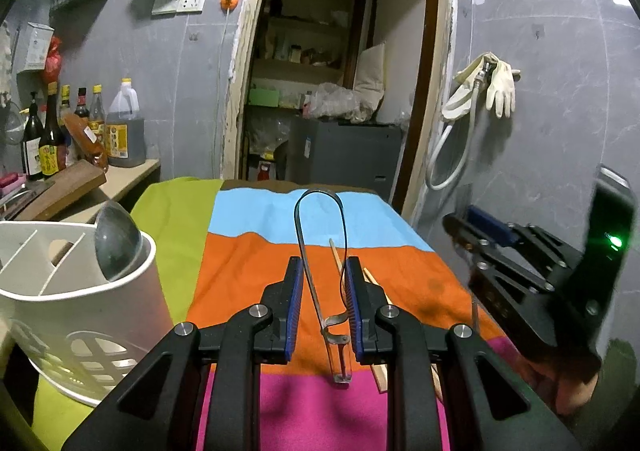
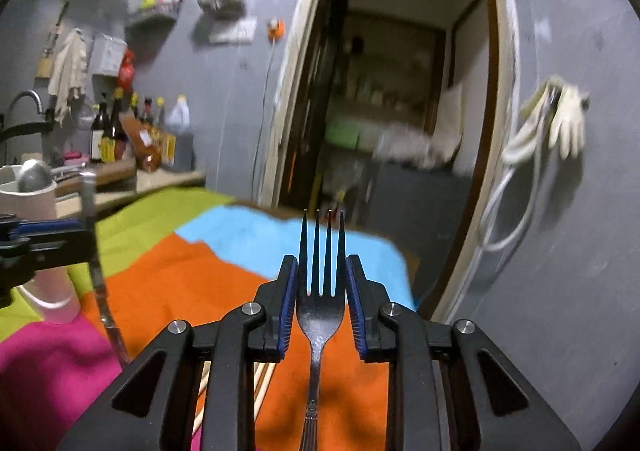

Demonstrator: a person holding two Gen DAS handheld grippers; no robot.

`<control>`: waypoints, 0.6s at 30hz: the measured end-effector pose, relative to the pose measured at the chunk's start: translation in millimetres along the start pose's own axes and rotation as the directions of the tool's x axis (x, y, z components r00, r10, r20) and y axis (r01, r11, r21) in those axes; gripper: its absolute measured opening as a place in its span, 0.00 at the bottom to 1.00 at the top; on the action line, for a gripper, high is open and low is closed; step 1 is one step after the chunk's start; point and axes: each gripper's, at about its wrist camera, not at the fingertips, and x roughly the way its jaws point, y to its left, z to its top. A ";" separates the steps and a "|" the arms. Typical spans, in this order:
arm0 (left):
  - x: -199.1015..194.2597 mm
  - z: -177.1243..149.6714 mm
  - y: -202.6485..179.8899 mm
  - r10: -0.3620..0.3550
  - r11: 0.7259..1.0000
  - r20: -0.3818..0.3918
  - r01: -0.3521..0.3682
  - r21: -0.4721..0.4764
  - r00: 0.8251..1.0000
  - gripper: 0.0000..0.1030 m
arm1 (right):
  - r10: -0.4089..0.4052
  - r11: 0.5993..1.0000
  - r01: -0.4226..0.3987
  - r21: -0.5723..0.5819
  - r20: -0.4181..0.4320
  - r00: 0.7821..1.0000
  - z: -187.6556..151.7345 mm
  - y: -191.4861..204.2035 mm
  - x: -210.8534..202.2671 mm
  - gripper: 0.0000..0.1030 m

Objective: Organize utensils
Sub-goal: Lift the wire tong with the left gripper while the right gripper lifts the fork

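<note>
In the left wrist view my left gripper (image 1: 322,271) is shut on a metal utensil with a looped head (image 1: 320,211), held above the striped cloth (image 1: 248,259). A white utensil holder (image 1: 76,291) stands at left with a ladle or spoon bowl (image 1: 118,241) in it. Wooden chopsticks (image 1: 378,331) lie on the cloth under the gripper. In the right wrist view my right gripper (image 2: 322,271) is shut on a steel fork (image 2: 322,291), tines pointing forward, above the cloth (image 2: 180,291). The holder (image 2: 40,211) is at far left there.
A counter at left holds several sauce and oil bottles (image 1: 80,127) and a wooden board (image 1: 68,187). An open doorway (image 1: 340,71) leads to a storage room. Rubber gloves (image 1: 496,85) and a hose hang on the right wall. The right gripper's body (image 1: 540,275) is close on the right.
</note>
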 end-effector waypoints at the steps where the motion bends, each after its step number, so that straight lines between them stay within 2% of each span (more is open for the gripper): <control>1: -2.1 0.7 -0.8 0.003 1.000 0.009 -0.003 0.001 1.000 0.17 | -0.009 1.000 0.009 -0.003 0.028 1.000 1.8 1.2 -5.0 0.21; 8: -13.3 9.4 -2.3 0.013 1.000 0.061 -0.014 0.010 0.998 0.17 | -0.036 0.999 0.040 -0.020 0.154 0.987 15.8 7.2 -27.2 0.21; 18: -35.7 30.2 3.0 0.026 1.000 0.127 -0.026 -0.004 0.992 0.17 | 0.004 0.999 0.004 -0.033 0.239 0.971 47.5 17.2 -45.9 0.21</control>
